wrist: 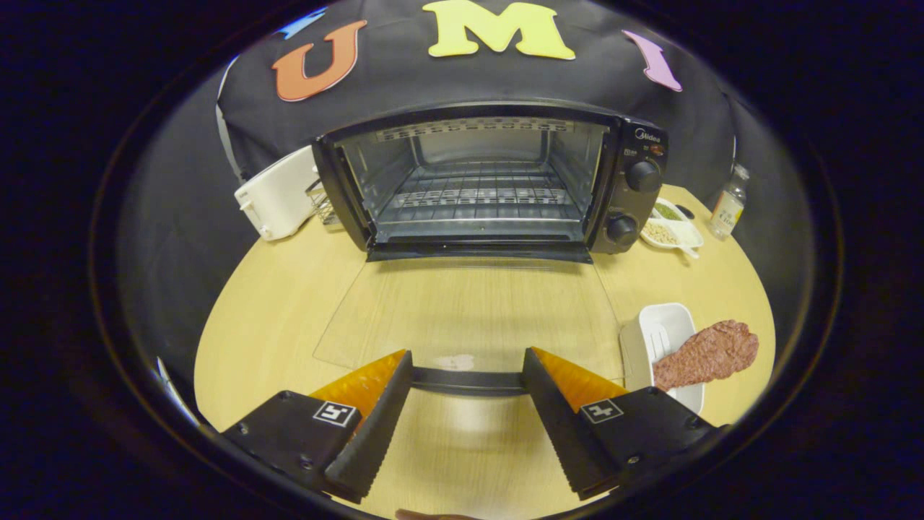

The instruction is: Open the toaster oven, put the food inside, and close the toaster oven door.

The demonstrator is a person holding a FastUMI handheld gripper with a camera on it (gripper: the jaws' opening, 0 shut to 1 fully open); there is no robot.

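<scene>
Toaster oven (476, 180) stands wide open at the back of the round wooden table (267, 318), its glass door (462, 310) folded flat toward us and its wire rack (476, 196) bare. We hold the gripper (468, 379) low over the door's front edge, jaws apart and clamped on nothing, with the door's dark handle (468, 380) lying across the gap between the fingertips. The food, a flat brownish-red piece (707, 354), rests on a white dish (660, 336) just right of the right finger, beside the door's right edge, overhanging the dish toward the table rim.

We judge the opening done and the pickup next. The risks from here: a swing to the right could clip the door's corner or nudge the dish, and the overhanging food could slide off toward the edge. A thin, floppy piece may sag or slip from a shallow pinch, and carrying it low over the lowered door could drag it across the glass.

A white toaster (278, 198) sits left of the oven, touching or nearly so. To the oven's right we see a divided white dish of grains (668, 227) and a small bottle (728, 202), both well clear of the path.
</scene>
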